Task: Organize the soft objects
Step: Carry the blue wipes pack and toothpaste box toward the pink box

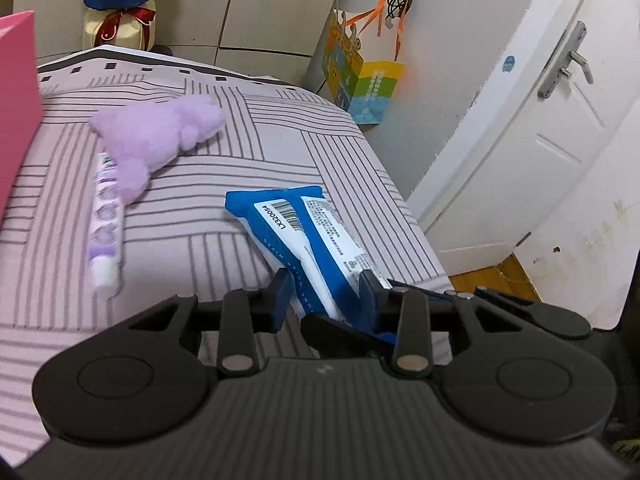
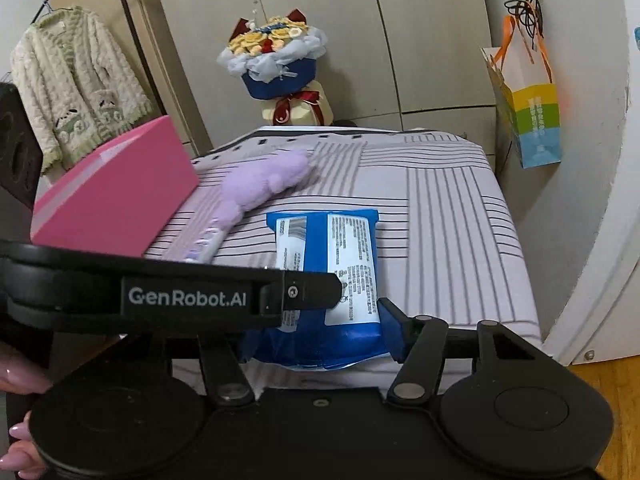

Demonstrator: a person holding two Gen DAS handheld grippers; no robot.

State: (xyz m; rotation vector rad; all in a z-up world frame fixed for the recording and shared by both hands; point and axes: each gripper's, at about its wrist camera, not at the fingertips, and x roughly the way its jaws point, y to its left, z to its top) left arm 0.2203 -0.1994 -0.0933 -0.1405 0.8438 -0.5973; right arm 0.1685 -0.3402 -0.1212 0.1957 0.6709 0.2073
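I am grasping the blue wipes pack (image 1: pixel 320 248) with both my left gripper (image 1: pixel 326 292) and right gripper (image 2: pixel 320 328) at the bed's (image 1: pixel 280 140) near edge. Beyond the pack, a purple tube (image 1: pixel 106 216) and purple plush toy (image 1: pixel 156 136) are lying by the pink box (image 2: pixel 116 196).

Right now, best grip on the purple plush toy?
Take the purple plush toy across its narrow lower end, coming from the near side. It lies flat on the striped cover; the toothpaste tube sits partly under that end, so pinch above it.
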